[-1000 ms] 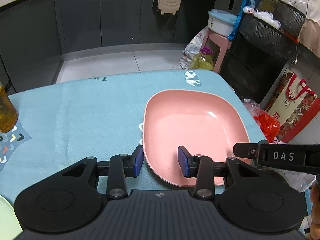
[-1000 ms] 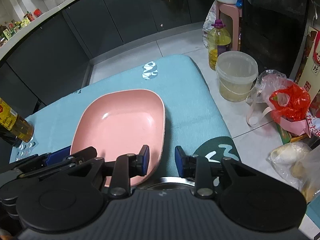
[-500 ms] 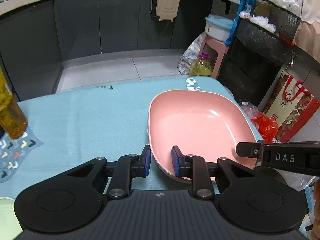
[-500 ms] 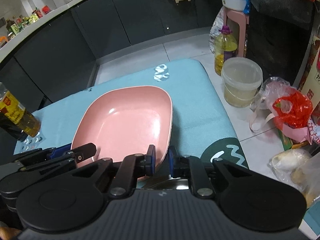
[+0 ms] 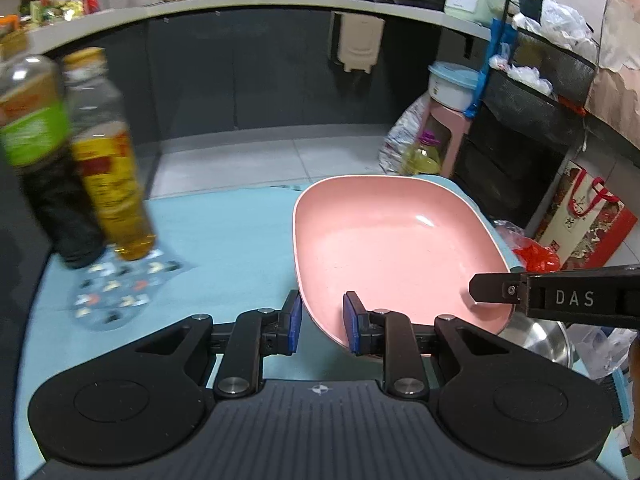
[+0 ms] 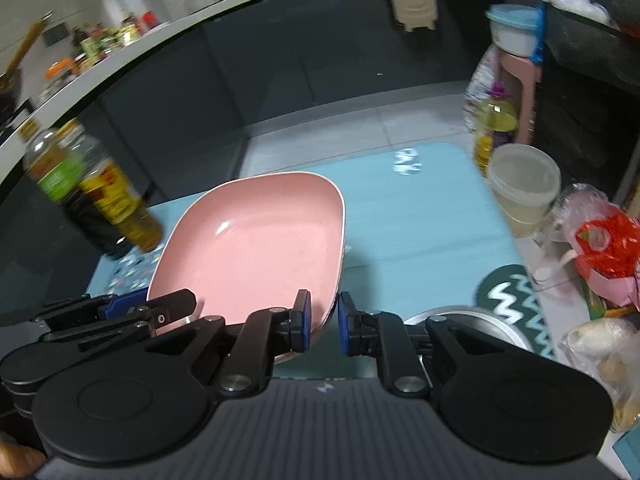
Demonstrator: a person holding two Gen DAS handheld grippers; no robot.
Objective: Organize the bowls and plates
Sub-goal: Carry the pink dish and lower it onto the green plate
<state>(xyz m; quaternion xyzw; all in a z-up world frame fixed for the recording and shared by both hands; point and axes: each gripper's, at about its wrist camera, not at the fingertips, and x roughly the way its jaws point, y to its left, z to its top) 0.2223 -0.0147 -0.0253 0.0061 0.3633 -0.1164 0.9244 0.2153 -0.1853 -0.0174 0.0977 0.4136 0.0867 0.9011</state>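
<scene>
A dark-cabineted kitchen surrounds the bench (image 5: 240, 232), covered in a light blue cloth. Ahead of both grippers, the pink plate (image 5: 392, 248) now tilts clear of the cloth; a second ago it lay flat. The left hand-held gripper (image 5: 320, 322) pinches its near-left rim and the right hand-held gripper (image 6: 323, 322) its near-right rim, where earlier both stood wide astride the edge. Grasp done, so carrying can likely follow. Two bottles (image 5: 80, 160) have come into view far left.
</scene>
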